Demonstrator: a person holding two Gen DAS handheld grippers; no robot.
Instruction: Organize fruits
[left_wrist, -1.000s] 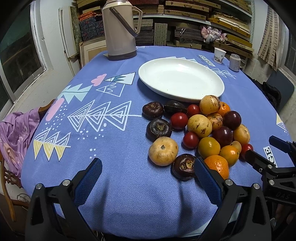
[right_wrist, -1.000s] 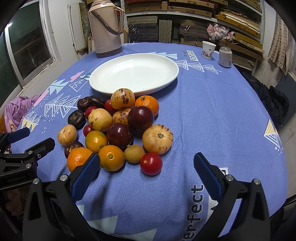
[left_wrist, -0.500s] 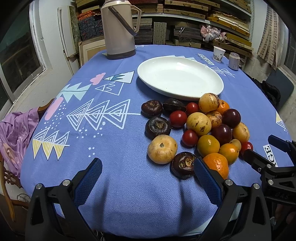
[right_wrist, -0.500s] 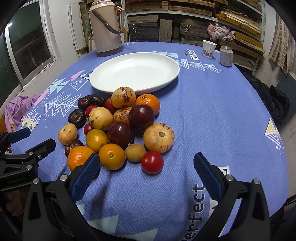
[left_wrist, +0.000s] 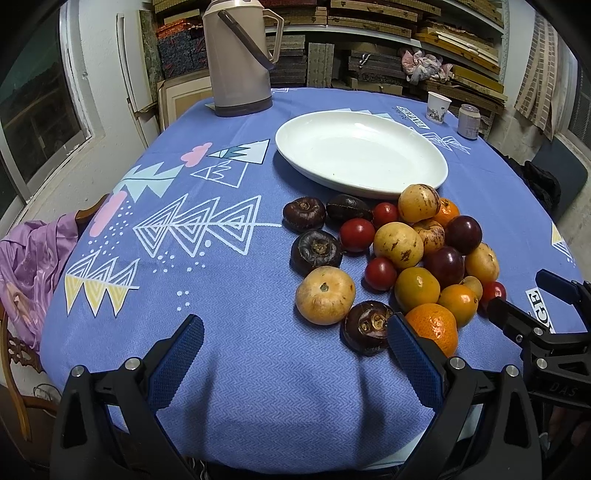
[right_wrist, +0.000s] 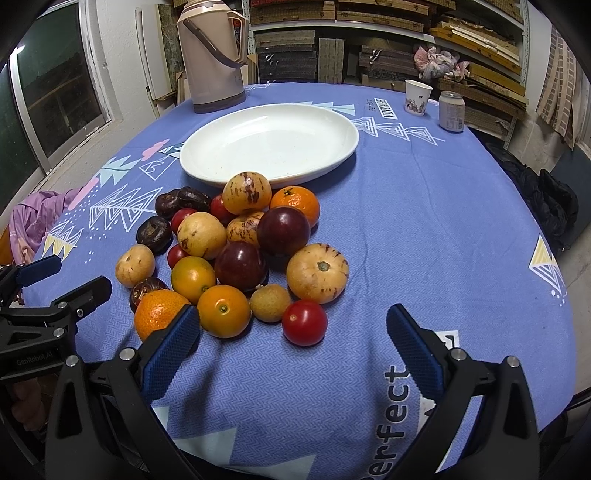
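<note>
A pile of mixed fruit (left_wrist: 402, 258) (right_wrist: 240, 254) lies on the blue patterned tablecloth: yellow-brown melons, dark plums, oranges, red tomatoes and dark brown round fruits. An empty white oval plate (left_wrist: 360, 153) (right_wrist: 269, 142) sits just behind the pile. My left gripper (left_wrist: 295, 343) is open and empty at the near edge, left of the pile; its right finger (left_wrist: 413, 354) is close to a dark fruit (left_wrist: 367, 326) and an orange (left_wrist: 434, 328). My right gripper (right_wrist: 293, 341) is open and empty, just short of a red tomato (right_wrist: 304, 322). Each gripper shows in the other's view.
A beige thermos jug (left_wrist: 238, 59) (right_wrist: 212, 55) stands at the table's far left. A paper cup (right_wrist: 417, 98) and a can (right_wrist: 451, 111) stand at the far right. A chair with purple cloth (left_wrist: 29, 266) is left of the table. Shelves fill the back wall.
Both grippers have edged slightly forward toward the fruit pile. Nothing has been grasped or moved.
</note>
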